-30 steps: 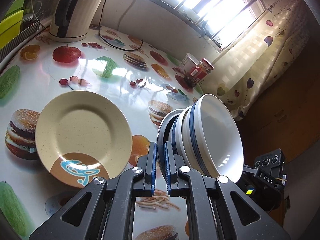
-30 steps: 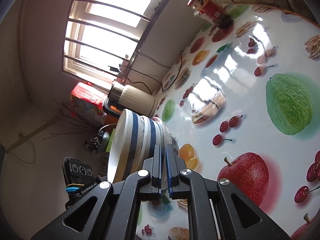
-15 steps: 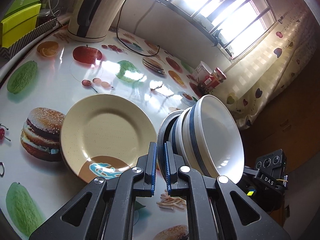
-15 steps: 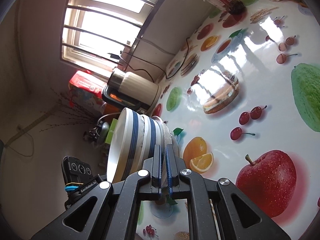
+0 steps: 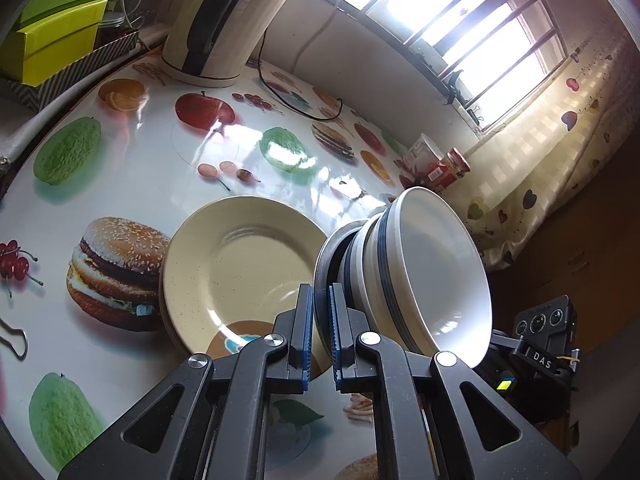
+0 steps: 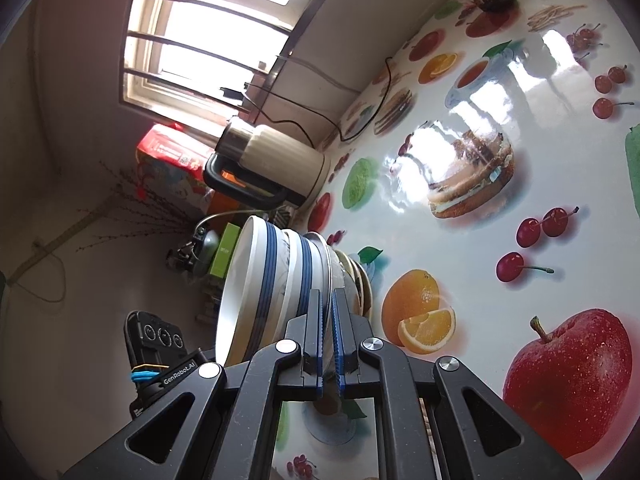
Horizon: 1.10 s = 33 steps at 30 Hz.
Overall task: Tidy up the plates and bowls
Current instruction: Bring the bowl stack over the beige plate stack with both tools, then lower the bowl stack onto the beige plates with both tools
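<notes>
The glossy worktop [image 5: 132, 184], printed with fruit, burgers and cakes, filled most of both views, running up to a barred window [image 5: 476, 20] with a heart-patterned curtain [image 5: 532, 168] beside it. A cream electric kettle [image 5: 224, 28] stood at the far edge of the worktop, its dark cord trailing over the surface, with yellow-green boxes [image 5: 56, 44] to one side. A cream plate [image 5: 240, 276] with a brown and blue motif near its rim lay flat on the worktop, apparently atop another plate. Just beside it, held off the surface and tipped on edge, was a nested stack of white bowls with blue bands [image 5: 424, 276] backed by a grey-rimmed dish. The left gripper [image 5: 319, 332] was clamped on that dish's rim from one side, and the right gripper [image 6: 329, 340] pinched the same stack from the opposite side. A red-labelled jar [image 5: 448, 168] and a white tub [image 5: 420, 152] stood well apart near the curtain.
</notes>
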{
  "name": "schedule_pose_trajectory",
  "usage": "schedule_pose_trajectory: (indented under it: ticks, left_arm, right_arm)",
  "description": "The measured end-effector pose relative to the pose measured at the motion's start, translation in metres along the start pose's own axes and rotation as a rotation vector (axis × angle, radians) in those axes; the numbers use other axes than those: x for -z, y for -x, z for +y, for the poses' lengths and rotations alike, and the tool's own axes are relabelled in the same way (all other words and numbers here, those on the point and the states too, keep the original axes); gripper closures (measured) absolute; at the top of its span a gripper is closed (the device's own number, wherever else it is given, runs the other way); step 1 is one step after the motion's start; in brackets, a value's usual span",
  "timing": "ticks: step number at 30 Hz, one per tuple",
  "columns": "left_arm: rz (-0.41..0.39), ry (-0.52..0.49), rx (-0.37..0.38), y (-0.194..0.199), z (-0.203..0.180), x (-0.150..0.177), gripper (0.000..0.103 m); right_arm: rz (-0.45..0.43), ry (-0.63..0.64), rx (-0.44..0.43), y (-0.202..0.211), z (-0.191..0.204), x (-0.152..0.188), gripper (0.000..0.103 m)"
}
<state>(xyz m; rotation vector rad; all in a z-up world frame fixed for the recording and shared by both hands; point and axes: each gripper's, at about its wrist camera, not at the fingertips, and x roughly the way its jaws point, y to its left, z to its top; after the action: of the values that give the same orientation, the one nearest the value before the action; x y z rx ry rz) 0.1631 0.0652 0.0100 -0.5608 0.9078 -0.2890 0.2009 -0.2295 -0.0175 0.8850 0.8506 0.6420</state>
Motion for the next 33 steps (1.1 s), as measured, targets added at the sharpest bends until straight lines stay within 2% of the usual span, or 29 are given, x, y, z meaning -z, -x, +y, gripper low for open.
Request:
schedule_pose_trajectory:
  ticks: [33]
  left_arm:
    - [-0.018,0.075,-0.061,0.003,0.052,-0.015,0.096]
  right_arm:
    - [0.092,0.015,-0.009,-0.064,0.006,-0.007,0.095]
